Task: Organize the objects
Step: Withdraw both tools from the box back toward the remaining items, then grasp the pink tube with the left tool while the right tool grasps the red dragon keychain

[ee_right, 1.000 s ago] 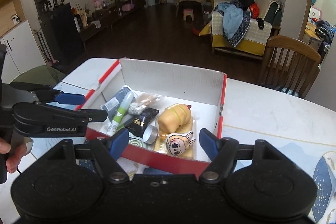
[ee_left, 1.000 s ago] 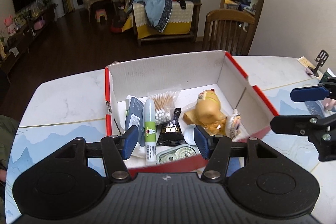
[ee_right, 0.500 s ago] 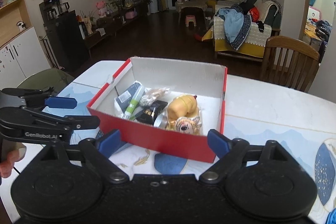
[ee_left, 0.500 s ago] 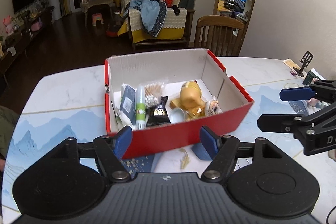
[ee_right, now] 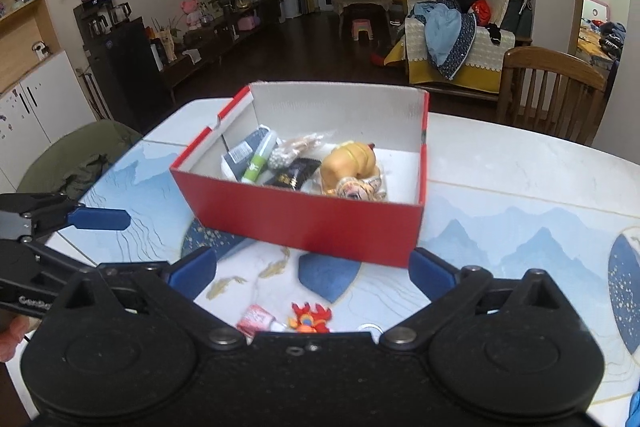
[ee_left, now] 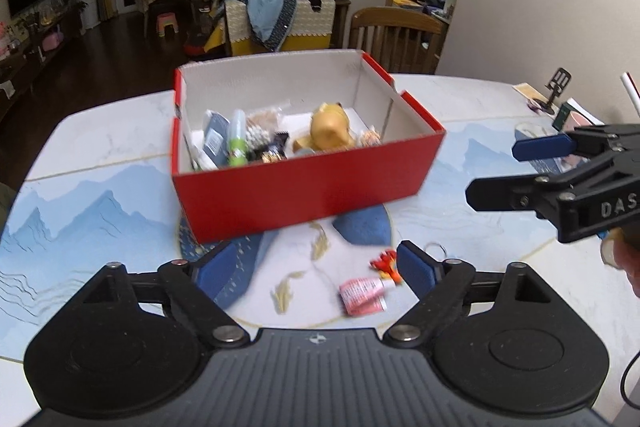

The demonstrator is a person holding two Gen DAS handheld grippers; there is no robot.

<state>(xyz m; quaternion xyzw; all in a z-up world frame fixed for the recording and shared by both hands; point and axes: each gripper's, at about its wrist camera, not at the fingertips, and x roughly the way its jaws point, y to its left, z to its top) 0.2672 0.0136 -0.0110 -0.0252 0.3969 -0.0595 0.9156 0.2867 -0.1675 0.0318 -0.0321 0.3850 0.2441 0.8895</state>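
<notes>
A red cardboard box (ee_left: 304, 183) stands on the table and holds a yellow toy figure (ee_left: 330, 127), a green-capped tube (ee_left: 237, 139), cotton swabs and dark packets; it also shows in the right wrist view (ee_right: 312, 223). In front of the box lie a small pink tube (ee_left: 362, 297) and a red-orange keyring charm (ee_left: 386, 265), also in the right wrist view as the tube (ee_right: 256, 319) and the charm (ee_right: 310, 319). My left gripper (ee_left: 316, 267) is open and empty above them. My right gripper (ee_right: 312, 271) is open and empty, to the right of the left one.
The table (ee_left: 100, 211) has a white and blue mountain pattern. A wooden chair (ee_left: 394, 39) stands behind it. A black phone stand (ee_left: 556, 87) and small items sit at the far right edge. A green chair (ee_right: 80, 159) is at the left.
Both grippers have pulled back from above the box toward the near edge of the table. The pink tube and the charm have come into view.
</notes>
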